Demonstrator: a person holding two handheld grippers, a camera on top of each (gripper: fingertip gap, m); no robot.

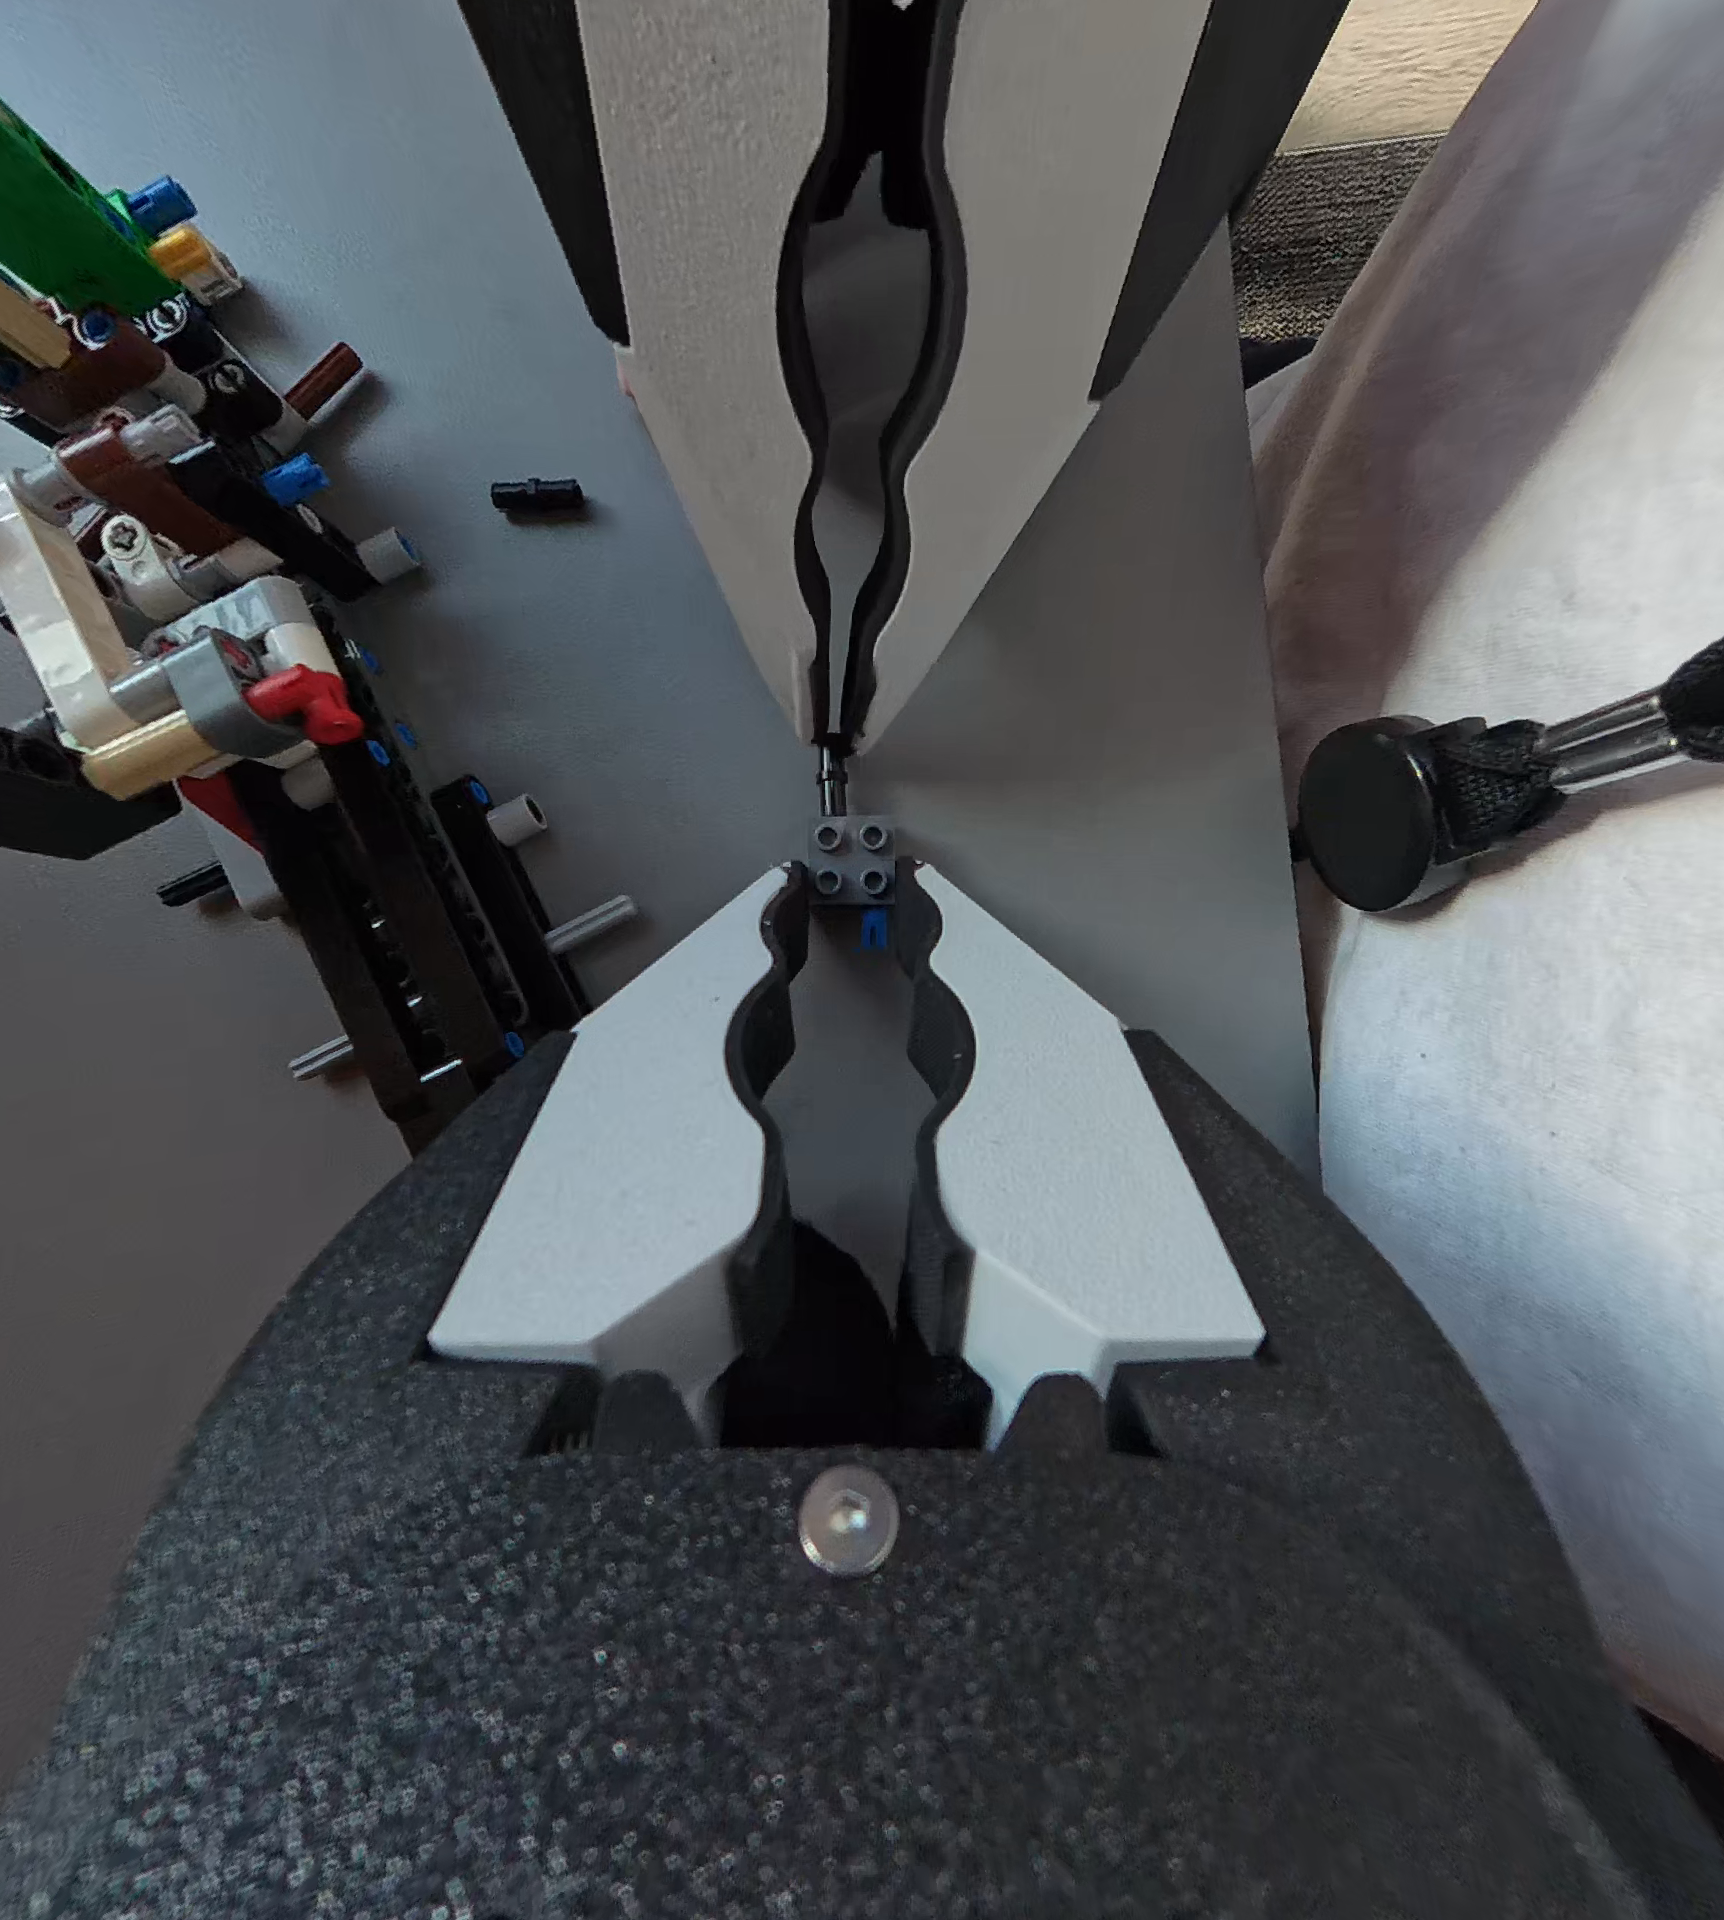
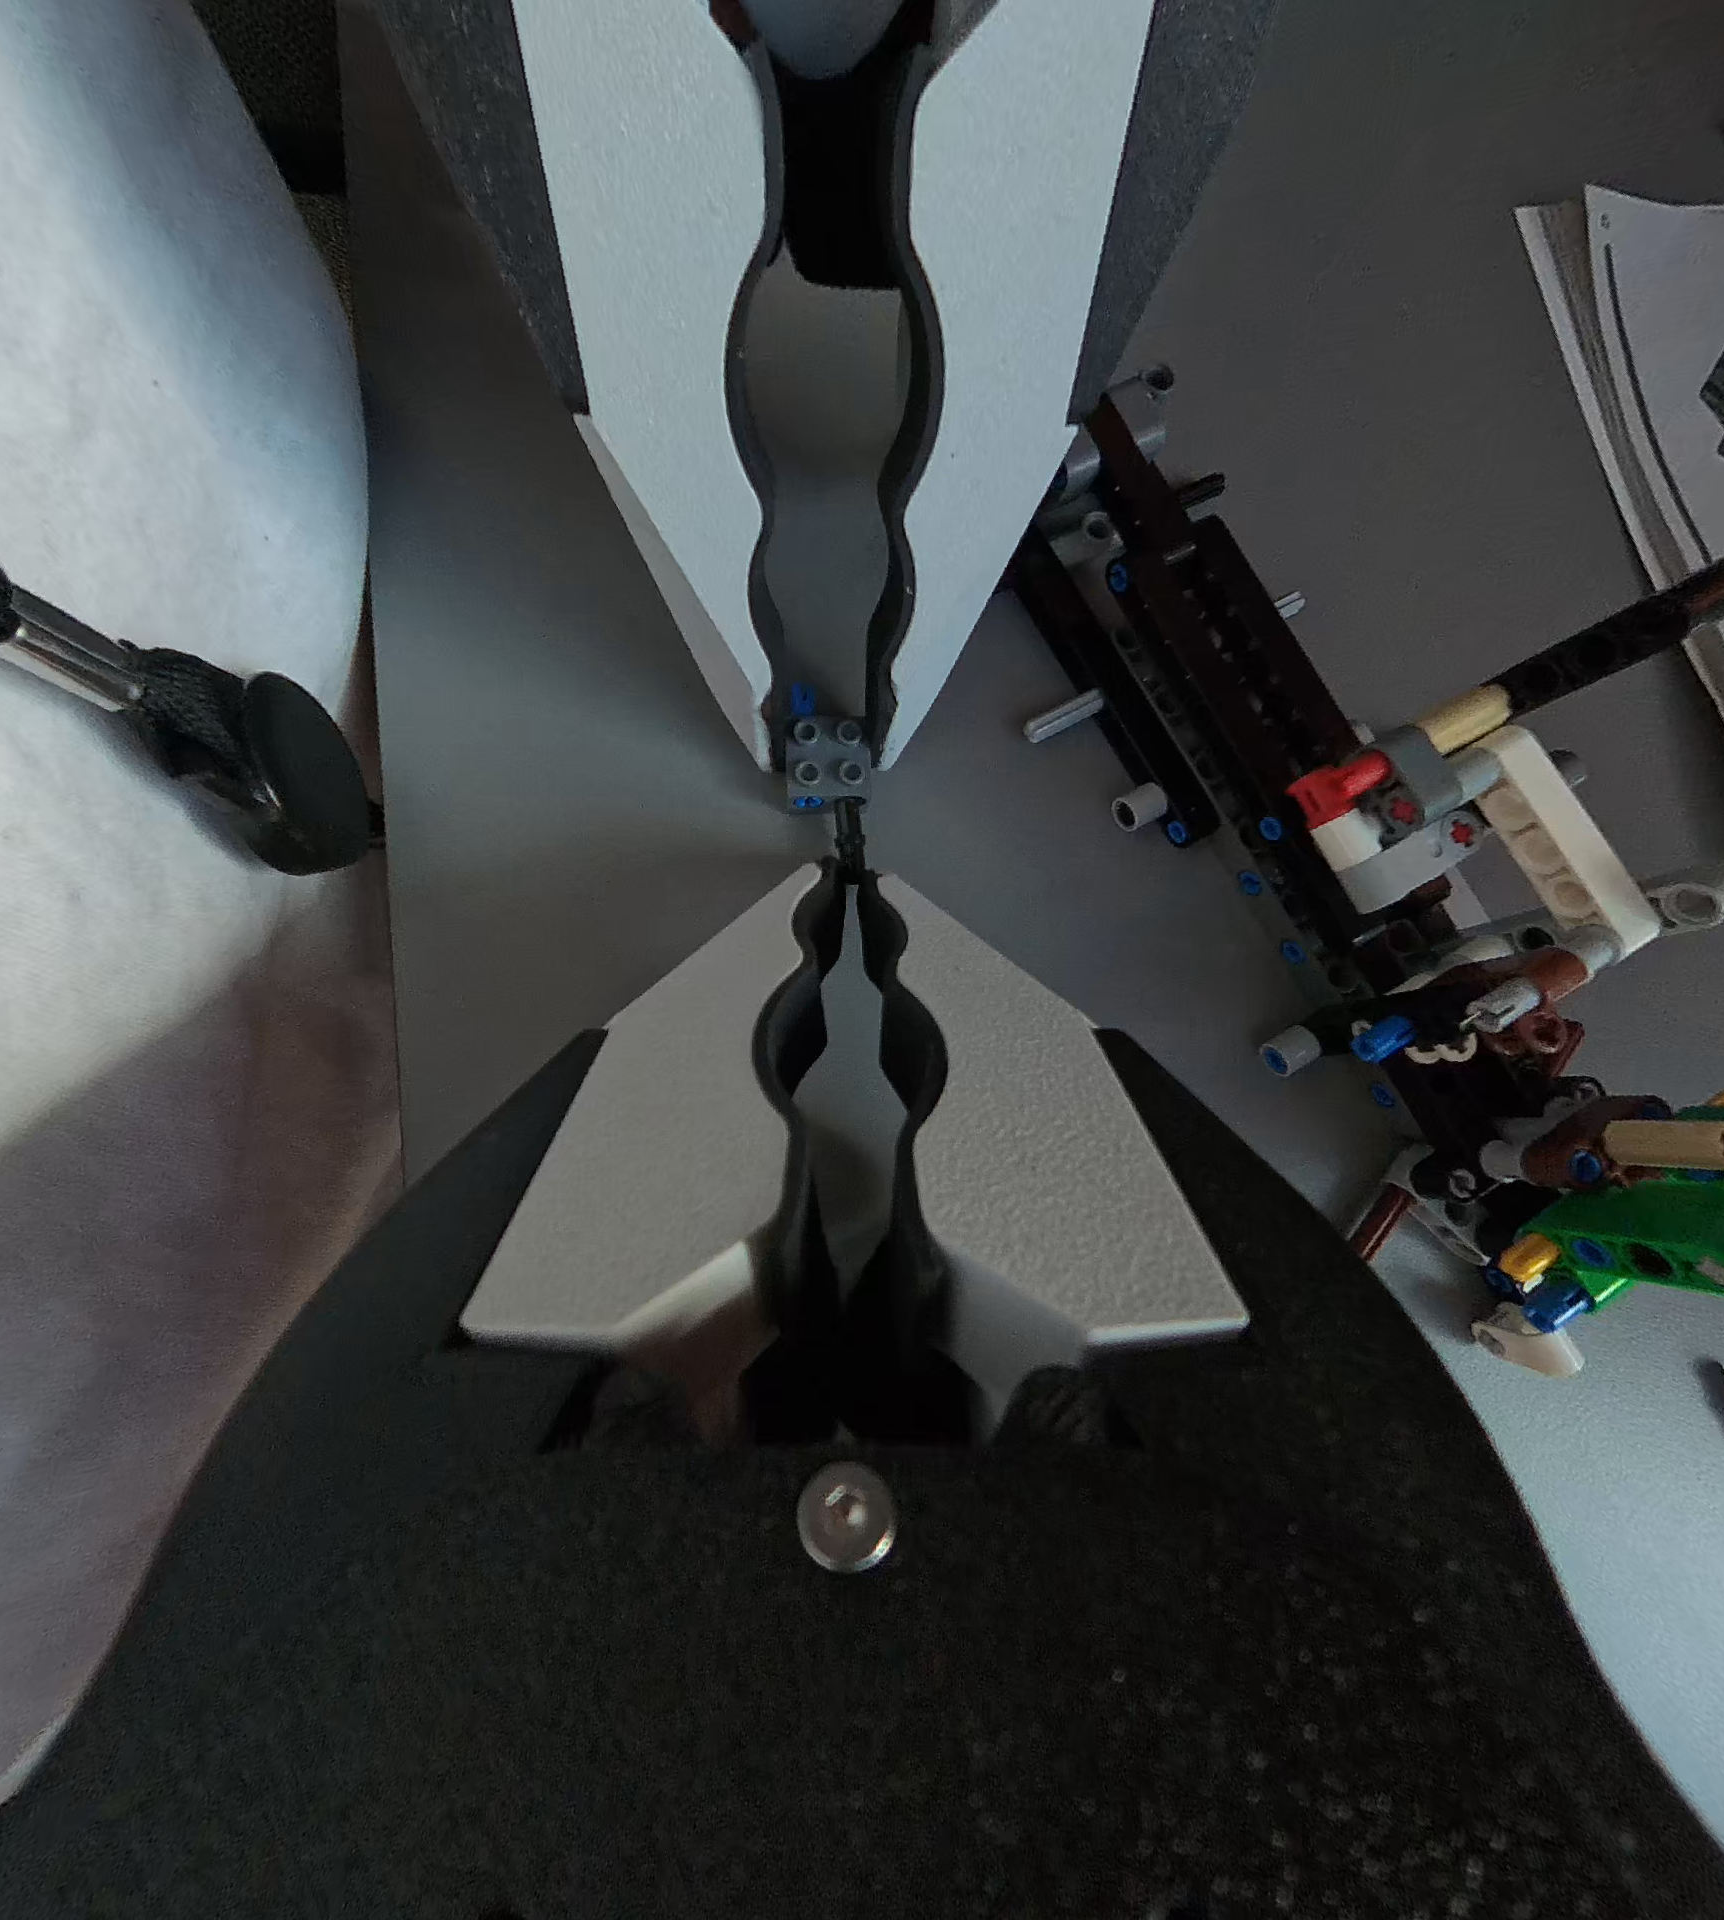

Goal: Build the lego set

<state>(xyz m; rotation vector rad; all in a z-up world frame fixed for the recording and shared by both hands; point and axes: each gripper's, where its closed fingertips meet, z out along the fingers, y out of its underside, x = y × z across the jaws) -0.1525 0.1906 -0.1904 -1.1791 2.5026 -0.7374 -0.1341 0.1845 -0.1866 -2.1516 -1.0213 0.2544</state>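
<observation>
My left gripper (image 1: 850,883) is shut on a small dark grey brick (image 1: 850,860) with four studs on top and a blue pin (image 1: 871,931) sticking out of its near side. My right gripper (image 2: 850,883) is shut on a thin black pin (image 2: 850,840), whose far end sits in a hole in the side of that grey brick (image 2: 830,767). The two grippers face each other tip to tip above the grey table. In the left wrist view the right gripper (image 1: 837,732) comes down from the top with the black pin (image 1: 830,790). In the right wrist view the left gripper (image 2: 827,748) comes from the top.
A large model of black, brown, white and green beams (image 1: 214,644) lies on the grey table (image 1: 525,675), also in the right wrist view (image 2: 1409,935). A loose black pin (image 1: 536,494) lies near it. A paper booklet (image 2: 1689,436) lies far right. A person's white clothing (image 1: 1564,935) with a black strap end (image 1: 1372,816) is close by. Left and right tips are no more than a few centimetres apart.
</observation>
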